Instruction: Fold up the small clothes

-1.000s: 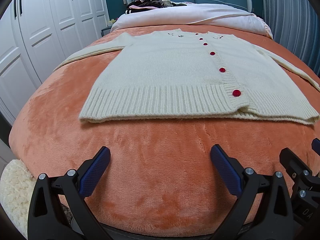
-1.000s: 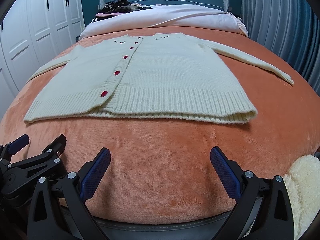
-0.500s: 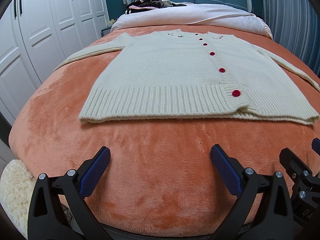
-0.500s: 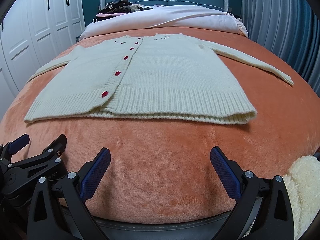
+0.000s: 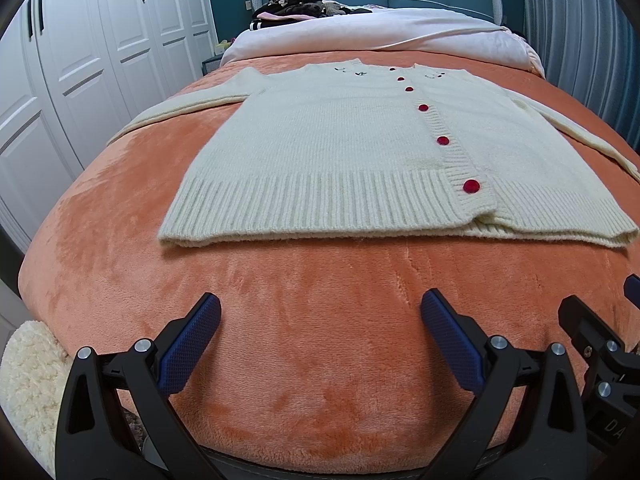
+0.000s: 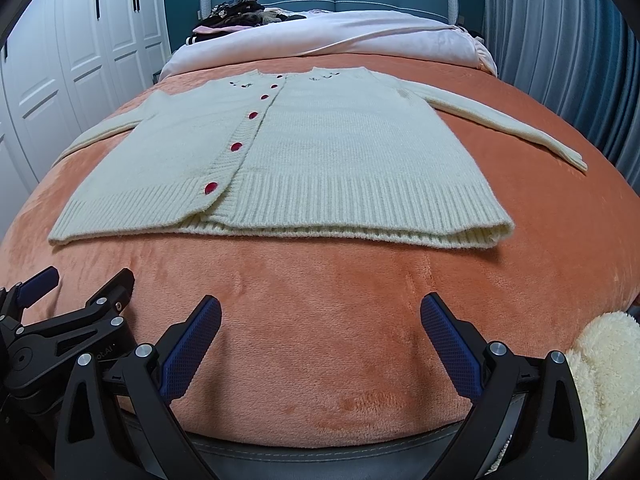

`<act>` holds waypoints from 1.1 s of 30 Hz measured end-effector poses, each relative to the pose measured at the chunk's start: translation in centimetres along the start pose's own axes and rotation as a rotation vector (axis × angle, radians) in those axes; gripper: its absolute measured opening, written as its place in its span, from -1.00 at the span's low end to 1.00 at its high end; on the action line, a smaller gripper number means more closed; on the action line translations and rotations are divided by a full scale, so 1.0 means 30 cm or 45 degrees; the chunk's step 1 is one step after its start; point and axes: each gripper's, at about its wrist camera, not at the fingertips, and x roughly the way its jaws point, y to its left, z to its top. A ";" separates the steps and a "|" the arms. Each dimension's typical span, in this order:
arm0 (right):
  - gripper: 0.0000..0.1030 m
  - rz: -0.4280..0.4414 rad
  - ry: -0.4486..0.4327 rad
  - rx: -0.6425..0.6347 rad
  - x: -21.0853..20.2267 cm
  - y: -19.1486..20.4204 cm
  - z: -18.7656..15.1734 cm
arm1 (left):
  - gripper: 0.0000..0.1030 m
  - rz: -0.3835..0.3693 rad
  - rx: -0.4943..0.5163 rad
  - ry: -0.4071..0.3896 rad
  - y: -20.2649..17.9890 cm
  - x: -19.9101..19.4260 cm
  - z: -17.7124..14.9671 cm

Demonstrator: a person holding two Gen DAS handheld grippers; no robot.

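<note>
One cream ribbed-knit cardigan w/ red buttons (image 5: 340,152) spread flat, front up, on orange plush blanket (image 5: 320,320) covering the bed; hem toward near edge, collar toward far end. Buttoned shut, both sleeves stretched out to left & right — laid out that way presumably so sleeves and sides can be folded in cleanly. Six red buttons (image 5: 471,186) countable down the placket in left wrist view; topmost ones tiny, so count approx. Two sleeves, right sleeve (image 6: 508,122) fully visible, reaching toward right edge of bed.

Left gripper (image 5: 320,340) & right gripper (image 6: 320,340) both low at near edge of bed, side by side, well short of the hem, touching nothing. Jaws of each spread wide, blue textured pads (image 6: 192,344) apart, nothing between them. Parked like that prob. as a ready pose before reaching in.

Folding not yet begun, judging by fully flat garment. Likely first move: pinch a sleeve or hem corner.

Elsewhere: one pale pink duvet (image 5: 380,36) bunched at far end, one dark clothes pile (image 5: 292,2) by teal headboard, white wardrobe doors (image 5: 80,60) on left, fluffy cream fabric (image 6: 604,380) at near corners.
</note>
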 end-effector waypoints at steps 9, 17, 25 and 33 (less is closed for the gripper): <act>0.90 -0.001 0.000 0.000 -0.001 0.001 -0.001 | 0.91 0.000 0.000 0.000 0.000 0.000 -0.001; 0.90 -0.001 -0.001 0.000 0.000 0.001 -0.001 | 0.91 0.001 0.001 -0.001 0.000 0.000 -0.001; 0.90 -0.001 -0.001 0.001 0.000 0.000 -0.001 | 0.91 -0.001 0.000 0.000 -0.001 0.001 -0.001; 0.90 0.060 -0.025 0.191 -0.006 -0.126 0.059 | 0.91 -0.098 -0.161 0.047 0.085 0.001 0.036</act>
